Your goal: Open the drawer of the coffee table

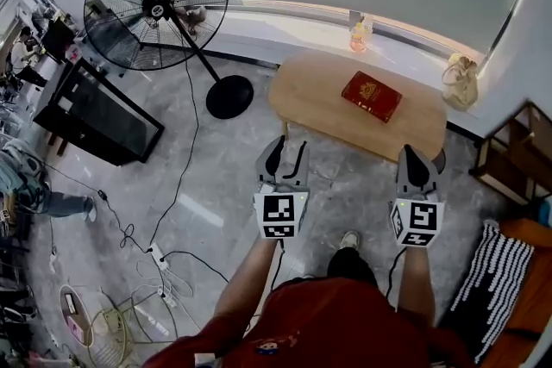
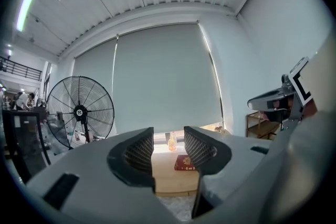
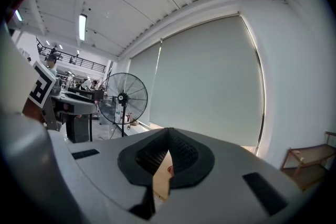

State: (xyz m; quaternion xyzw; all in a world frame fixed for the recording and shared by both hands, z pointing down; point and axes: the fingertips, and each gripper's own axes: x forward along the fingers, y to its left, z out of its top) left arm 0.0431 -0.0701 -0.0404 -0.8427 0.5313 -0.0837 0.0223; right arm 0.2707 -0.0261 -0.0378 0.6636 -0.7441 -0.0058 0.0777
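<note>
Left tool (image 1: 287,149) is held out over the grey floor (image 1: 216,211), jaws spread with nothing between them. Just to its right, the right tool (image 1: 412,155) has its jaws pressed together at the tips, pinching nothing. Ahead of both tools, and apart from them, stands the oval wooden coffee table (image 1: 315,95). A red book (image 1: 372,96) lies on its tabletop, ahead of the gap between the two tools.

The drawer cannot be made out. In the head view the tabletop covers the table's front. In the left gripper view only a strip of pale wood and the book show through the spread jaws. In the right gripper view the tool's own body hides nearly all of the table.

Beyond the table, a small bottle (image 1: 358,37) stands on the window ledge (image 1: 285,17). A pedestal fan (image 1: 155,0) stands ahead and left of the left tool.
</note>
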